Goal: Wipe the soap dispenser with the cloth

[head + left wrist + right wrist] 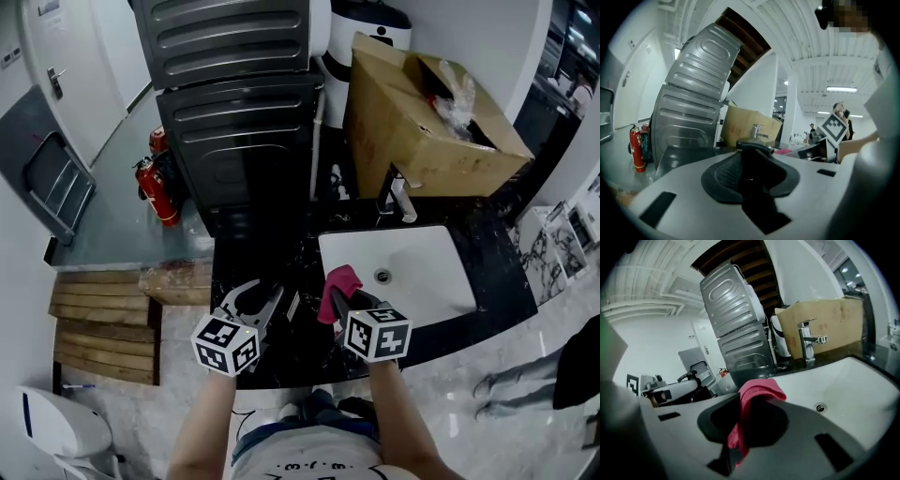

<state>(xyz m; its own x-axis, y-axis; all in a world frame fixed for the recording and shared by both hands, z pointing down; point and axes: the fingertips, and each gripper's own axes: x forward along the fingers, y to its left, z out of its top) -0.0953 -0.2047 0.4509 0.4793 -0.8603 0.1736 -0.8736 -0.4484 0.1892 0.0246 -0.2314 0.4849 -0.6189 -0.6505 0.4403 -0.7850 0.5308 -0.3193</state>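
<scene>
While my left gripper (267, 305) clamps the black soap dispenser (752, 157), my right gripper (345, 302) pinches the pink cloth (337, 281) at the dispenser's 3 o'clock, white sink (427, 272) at 2 o'clock

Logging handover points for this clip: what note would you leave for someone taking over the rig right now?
Left gripper: shut on the black pump-top soap dispenser, over the black counter.
Right gripper: shut on the pink fabric cloth, near the white sink.
Done: both things are in grip.
Left: cloth and dispenser are apart; bring them together and wipe the dispenser.
</scene>
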